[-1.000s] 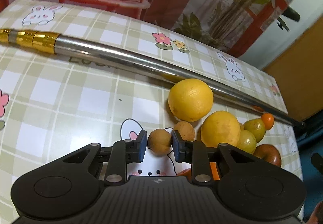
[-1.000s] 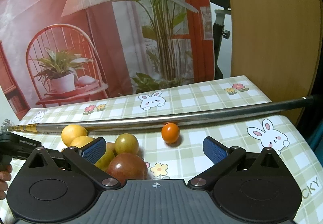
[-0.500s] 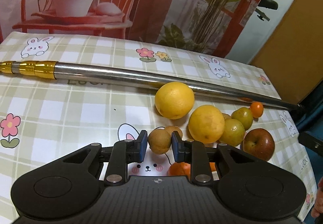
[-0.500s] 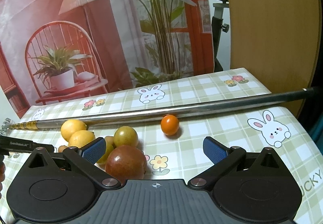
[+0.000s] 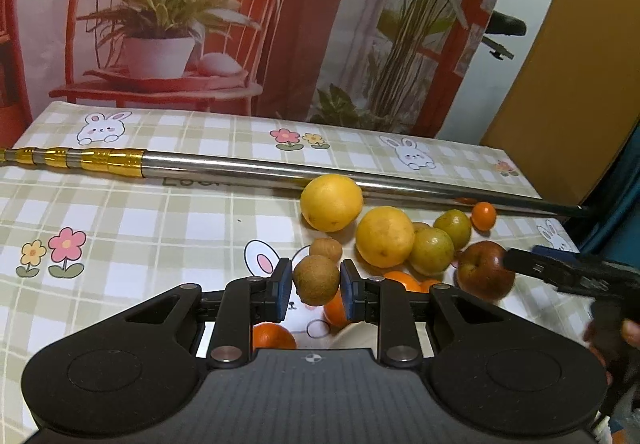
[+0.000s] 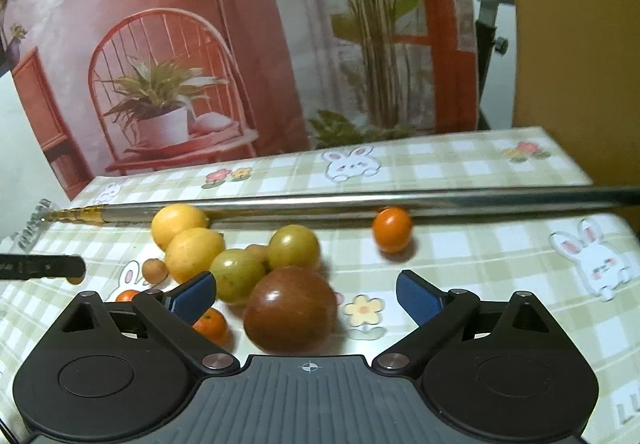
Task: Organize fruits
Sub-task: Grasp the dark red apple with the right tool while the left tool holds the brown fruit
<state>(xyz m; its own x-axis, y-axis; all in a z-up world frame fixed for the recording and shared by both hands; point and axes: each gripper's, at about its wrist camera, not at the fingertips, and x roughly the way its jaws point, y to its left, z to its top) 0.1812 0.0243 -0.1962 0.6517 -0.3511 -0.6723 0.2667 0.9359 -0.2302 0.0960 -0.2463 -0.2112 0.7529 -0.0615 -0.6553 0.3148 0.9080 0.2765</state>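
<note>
Above the checked bunny-print tablecloth [image 5: 160,228], the left gripper [image 5: 316,283] holds a small round brown fruit [image 5: 316,279] clamped between its blue pads, lifted clear of the pile, likely for sorting, while the right gripper [image 6: 306,294] hovers level, jaws wide apart, around a dark red apple [image 6: 290,309].

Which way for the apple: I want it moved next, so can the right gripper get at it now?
Probably yes: the right gripper is open, and the apple sits between its jaws with nothing covering it.
</note>
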